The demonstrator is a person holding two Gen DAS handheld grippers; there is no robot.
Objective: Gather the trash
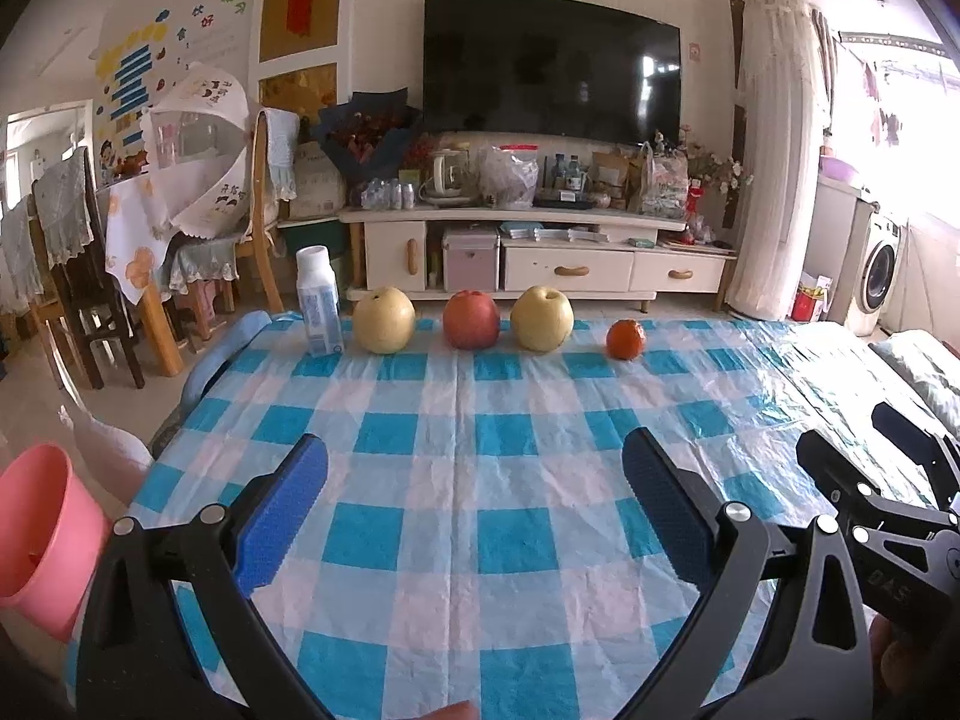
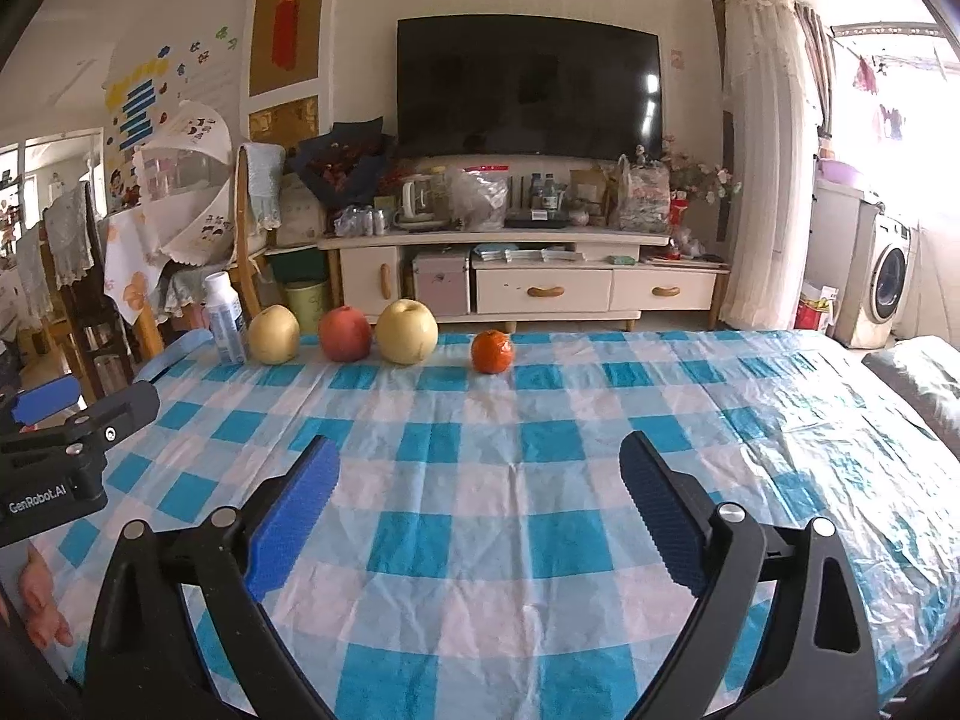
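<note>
A white plastic bottle (image 1: pixel 318 302) (image 2: pixel 224 320) stands upright at the far left edge of the table with the blue-and-white checked cloth (image 1: pixel 456 516) (image 2: pixel 480 480). To its right, in a row, sit a yellow pear (image 1: pixel 383 320) (image 2: pixel 274 335), a red apple (image 1: pixel 471 320) (image 2: pixel 344 334), a second yellow pear (image 1: pixel 542 319) (image 2: pixel 407 332) and a small orange (image 1: pixel 626 338) (image 2: pixel 492 351). My left gripper (image 1: pixel 474 480) is open over the near cloth, empty. My right gripper (image 2: pixel 479 480) is open too, holding nothing. A pink bin (image 1: pixel 36 540) stands off the table's left side.
The right gripper's black frame (image 1: pixel 888 516) shows at the right of the left wrist view; the left one's frame (image 2: pixel 66 450) shows at the left of the right wrist view. Beyond the table are a TV cabinet (image 1: pixel 540 252), wooden chairs (image 1: pixel 78 276) and a washing machine (image 1: pixel 879 276).
</note>
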